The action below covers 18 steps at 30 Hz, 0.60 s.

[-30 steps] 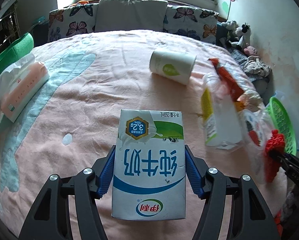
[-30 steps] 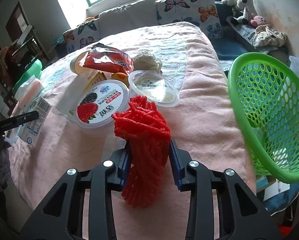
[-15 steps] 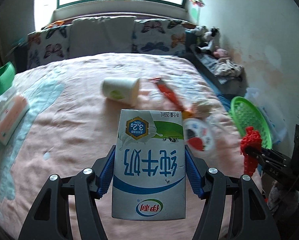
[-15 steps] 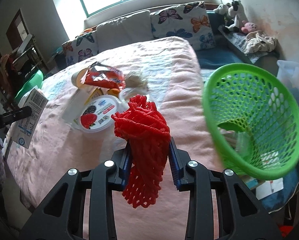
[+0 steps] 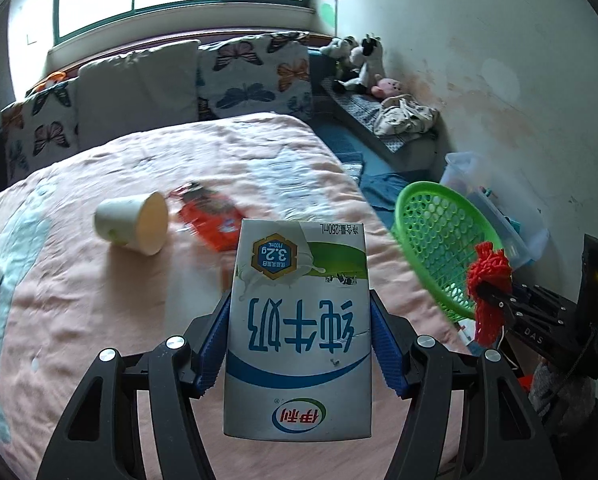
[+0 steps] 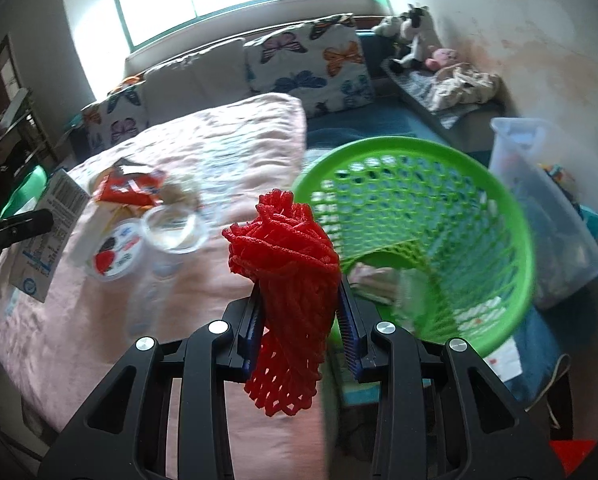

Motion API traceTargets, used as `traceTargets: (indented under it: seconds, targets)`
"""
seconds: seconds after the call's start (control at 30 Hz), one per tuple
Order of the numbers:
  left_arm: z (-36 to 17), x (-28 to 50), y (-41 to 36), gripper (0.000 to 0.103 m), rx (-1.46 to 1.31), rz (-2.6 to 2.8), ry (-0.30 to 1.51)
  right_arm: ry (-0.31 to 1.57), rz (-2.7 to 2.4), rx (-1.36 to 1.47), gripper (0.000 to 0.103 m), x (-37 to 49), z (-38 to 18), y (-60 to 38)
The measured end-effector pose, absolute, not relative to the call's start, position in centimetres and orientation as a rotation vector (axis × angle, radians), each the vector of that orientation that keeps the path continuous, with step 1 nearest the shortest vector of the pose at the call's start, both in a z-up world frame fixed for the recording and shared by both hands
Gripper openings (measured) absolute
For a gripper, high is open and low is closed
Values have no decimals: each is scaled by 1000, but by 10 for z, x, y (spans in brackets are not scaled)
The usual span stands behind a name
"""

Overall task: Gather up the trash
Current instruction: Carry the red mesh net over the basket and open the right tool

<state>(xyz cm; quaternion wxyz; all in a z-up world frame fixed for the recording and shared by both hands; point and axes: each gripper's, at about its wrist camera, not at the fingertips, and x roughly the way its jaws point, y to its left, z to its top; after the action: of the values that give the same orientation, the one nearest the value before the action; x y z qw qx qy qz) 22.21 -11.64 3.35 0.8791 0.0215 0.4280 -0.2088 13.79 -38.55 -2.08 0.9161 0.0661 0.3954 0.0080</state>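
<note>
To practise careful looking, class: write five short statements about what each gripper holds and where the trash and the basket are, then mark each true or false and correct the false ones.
1. The left gripper is shut on a milk carton. True.
2. The right gripper holds a paper cup. False: it is shut on a red foam net.
3. The green basket stands on the bed. False: it is beside the pink bed, off its edge.
4. A paper cup lies on its side on the bed. True.
5. The basket is empty. False: something pale already lies in its bottom.
</note>
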Motion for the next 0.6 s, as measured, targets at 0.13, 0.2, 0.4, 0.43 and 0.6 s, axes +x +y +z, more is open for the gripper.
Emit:
traceTargets:
  seconds: [0.13,0.2,0.4,0.43,0.6]
  targets:
    - [35,227,-135,62,63,-456,895,819,-31,149,34,143,-25,-409]
    - [36,230,-144,62,71,-466,897,821,-46,154,34,146,-27,-418]
    - [36,236,-171,62,97,-491,901,832,-70,163,35,155,-33,-435]
    - [35,236,-175,62,101,-493,902,834,-73,166,35,157,-35,-438]
    - [33,241,-194,62,119,-510,909,841,-79,174,38,162,-42,-443]
